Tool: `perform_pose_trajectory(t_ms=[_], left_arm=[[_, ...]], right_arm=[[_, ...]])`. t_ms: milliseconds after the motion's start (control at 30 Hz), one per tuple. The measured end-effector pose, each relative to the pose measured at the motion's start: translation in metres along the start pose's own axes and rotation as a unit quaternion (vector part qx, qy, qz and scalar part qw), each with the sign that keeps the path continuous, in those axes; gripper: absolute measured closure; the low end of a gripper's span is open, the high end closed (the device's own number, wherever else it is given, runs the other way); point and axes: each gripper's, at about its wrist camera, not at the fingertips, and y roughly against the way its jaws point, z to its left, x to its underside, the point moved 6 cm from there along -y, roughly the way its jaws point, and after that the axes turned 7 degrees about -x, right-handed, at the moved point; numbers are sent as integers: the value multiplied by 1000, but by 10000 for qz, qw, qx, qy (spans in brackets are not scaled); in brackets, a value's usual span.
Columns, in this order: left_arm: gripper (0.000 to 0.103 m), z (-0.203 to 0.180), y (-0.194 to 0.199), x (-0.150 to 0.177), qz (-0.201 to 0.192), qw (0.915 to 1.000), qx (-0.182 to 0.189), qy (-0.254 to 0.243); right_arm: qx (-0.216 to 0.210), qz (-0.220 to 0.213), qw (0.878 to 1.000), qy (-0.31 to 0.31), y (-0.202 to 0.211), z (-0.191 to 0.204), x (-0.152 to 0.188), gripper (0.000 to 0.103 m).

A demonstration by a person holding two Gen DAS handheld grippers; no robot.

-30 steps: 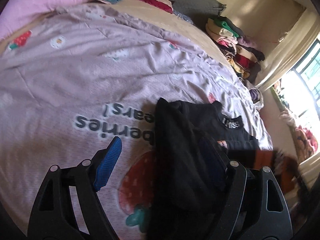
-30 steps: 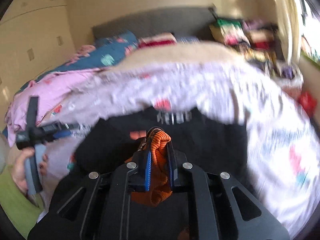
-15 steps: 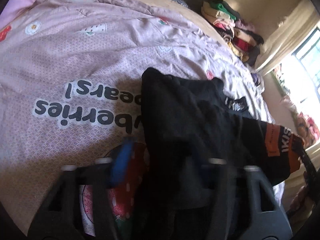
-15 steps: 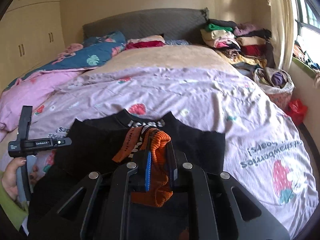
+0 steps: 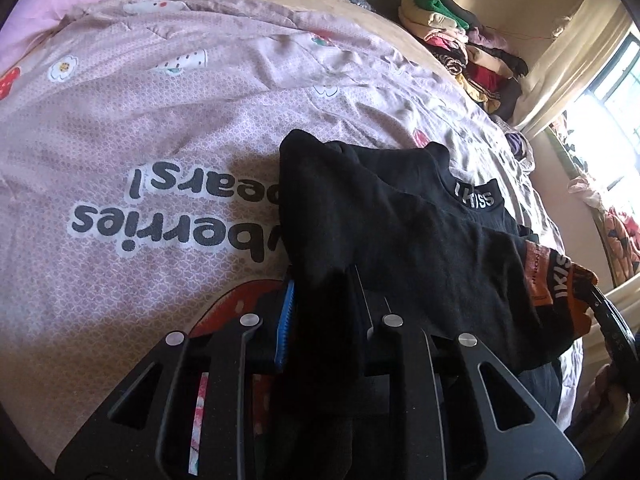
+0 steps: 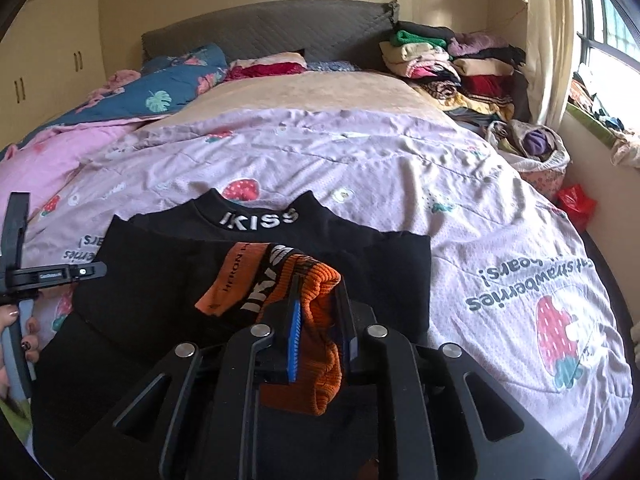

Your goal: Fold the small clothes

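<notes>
A small black sweater (image 6: 280,240) with a white "IKISS" collar and orange cuffs lies on the pink strawberry quilt (image 6: 400,168). One sleeve is folded across its body. My right gripper (image 6: 318,312) is shut on the orange cuff (image 6: 316,292) of that sleeve. My left gripper (image 5: 320,300) is shut on the black fabric (image 5: 380,220) at the sweater's left side; its right finger is hidden under the cloth. The orange cuff (image 5: 556,280) shows at the right in the left wrist view.
A stack of folded clothes (image 6: 452,64) sits at the bed's far right by the headboard (image 6: 260,28). A basket of clothes (image 6: 528,148) stands near the window. Pink and blue bedding (image 6: 120,100) lies at the far left.
My left gripper went from open to shut on the black fabric. My right gripper carried the orange cuff across the sweater's body.
</notes>
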Motion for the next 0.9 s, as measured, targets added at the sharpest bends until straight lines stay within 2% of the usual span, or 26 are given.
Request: perform_pose_trajectory(t_ms=[67,133,267,400,633,733,800,900], left_arm=[[87,0,6,-2,-94,9999,-40,2],[87,-1,15,-7,-229,9997,-55,1],[87,-8,40,-16,-577,9982,-64,-119],[87,-27,52,-16,-645,9971,41,-410],[80,-61,37,6,-234,9941,235,-1031],[71,-62,28,16,-84,9930,73,-1178],[70,-57,18,24,115,9926,-52,-1211],[70,-50,6,31,312,9934,23,-1106]], right_arm=[[149,60,9999,-32,0,-3,3,77],[95,54,9999,-90,2,-3,5,60],[65,72,10000,-21,4,3,9,59],[-114,116,9998,62,4,17,11,58],[-426,230,9986,212,1,43,17,58],[-568,279,9976,281,-1,54,19,58],[-657,327,9967,337,-4,62,20,58],[-765,397,9954,419,-8,72,23,58]])
